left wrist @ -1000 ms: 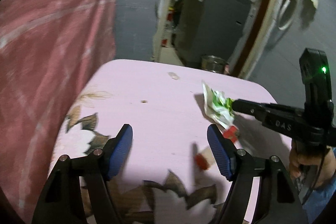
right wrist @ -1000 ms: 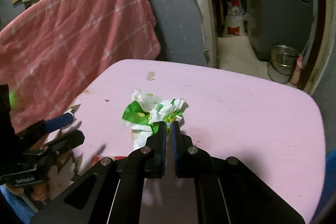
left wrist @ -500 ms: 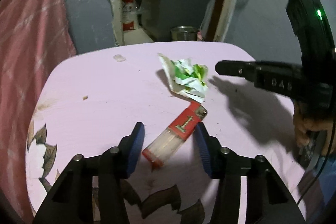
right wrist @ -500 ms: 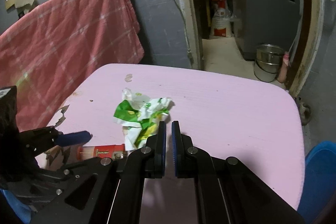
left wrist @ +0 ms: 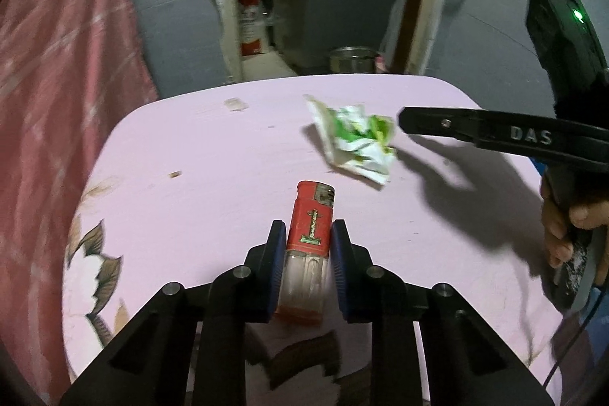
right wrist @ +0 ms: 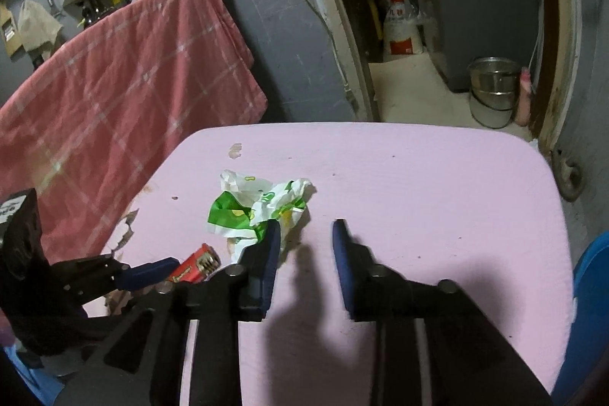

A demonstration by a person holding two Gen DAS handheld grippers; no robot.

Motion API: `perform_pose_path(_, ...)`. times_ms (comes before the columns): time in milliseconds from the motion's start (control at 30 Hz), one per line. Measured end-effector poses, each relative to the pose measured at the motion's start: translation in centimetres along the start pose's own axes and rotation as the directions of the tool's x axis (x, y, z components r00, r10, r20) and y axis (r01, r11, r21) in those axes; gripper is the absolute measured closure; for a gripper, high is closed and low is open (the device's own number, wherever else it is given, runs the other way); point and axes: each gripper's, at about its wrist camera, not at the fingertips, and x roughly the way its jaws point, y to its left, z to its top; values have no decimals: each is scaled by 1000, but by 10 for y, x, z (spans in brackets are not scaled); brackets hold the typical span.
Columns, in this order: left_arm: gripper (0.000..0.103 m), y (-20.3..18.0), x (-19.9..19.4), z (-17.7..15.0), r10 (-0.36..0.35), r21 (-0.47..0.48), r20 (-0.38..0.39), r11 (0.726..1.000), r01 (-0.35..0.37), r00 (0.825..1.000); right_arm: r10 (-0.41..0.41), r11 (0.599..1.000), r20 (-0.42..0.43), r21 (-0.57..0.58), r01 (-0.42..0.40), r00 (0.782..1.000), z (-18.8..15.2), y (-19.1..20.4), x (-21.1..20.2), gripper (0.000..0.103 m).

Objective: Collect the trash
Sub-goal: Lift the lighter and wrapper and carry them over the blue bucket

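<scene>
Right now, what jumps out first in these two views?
The red lighter lying on the pink table, between the closing pads of the left gripper. Just beyond it sits a crumpled green-and-white wrapper; the right gripper, jaws opening with nothing between them, sits just beside it. A pink checked cloth hangs behind.

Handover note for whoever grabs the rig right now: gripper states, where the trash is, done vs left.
Left gripper: fingers closing around the red lighter on the pink table; not lifted.
Right gripper: opening, nothing between its fingers; the crumpled green-and-white wrapper lies loose on the table at its left fingertip.
Done: nothing visibly collected.
Left: lift the lighter, pick up the wrapper, bin both. No bin clearly in view.
</scene>
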Motion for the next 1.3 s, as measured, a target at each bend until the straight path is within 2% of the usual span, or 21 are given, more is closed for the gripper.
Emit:
perform_pose_path(267, 83, 34, 1, 5, 73, -146, 0, 987, -72, 997, 16, 999, -64, -32, -18, 998, 0, 15, 18, 75)
perform_pose_path(400, 83, 45, 0, 7, 88, -201, 4, 976, -85, 996, 18, 999, -79, -41, -22, 997, 0, 21, 24, 75)
perform_pose_path(500, 83, 50, -1, 8, 98, -237, 10, 967, -92, 995, 20, 999, -90, -48, -25, 996, 0, 26, 29, 70)
perform_pose_path(533, 83, 53, -3, 7, 98, -247, 12, 965, -92, 995, 20, 998, -95, -51, -25, 995, 0, 27, 31, 65)
perform_pose_path(600, 83, 56, -4, 8, 95, -261, 14, 961, -88, 995, 15, 998, -105, -62, -22, 994, 0, 31, 35, 64)
perform_pose_path(633, 83, 56, -4, 8, 95, -265, 15, 960, -88, 995, 2, 997, -109, -74, -10, 994, -1, 33, 37, 64)
perform_pose_path(800, 84, 56, -10, 3, 79, -277, 33, 959, -67, 996, 12, 994, -100, -103, -22, 995, -2, 41, 36, 85)
perform_pose_path(867, 84, 54, -11, 3, 71, -279, 42, 959, -56, 997, 18, 994, -87, -106, -27, 996, -3, 42, 32, 94)
perform_pose_path(967, 84, 48, -15, 3, 69, -273, 63, 961, -49, 996, 25, 994, -72, -107, -33, 997, -4, 42, 25, 95)
perform_pose_path(1100, 84, 40, -25, 5, 66, -279, 111, 960, -33, 992, 12, 991, 10, -136, -10, 1000, -7, 46, 2, 95)
perform_pose_path(1300, 84, 12, -54, 11, 64, -252, 244, 968, -1, 968, -48, 983, 161, -170, 75, 986, -21, 47, -39, 95)
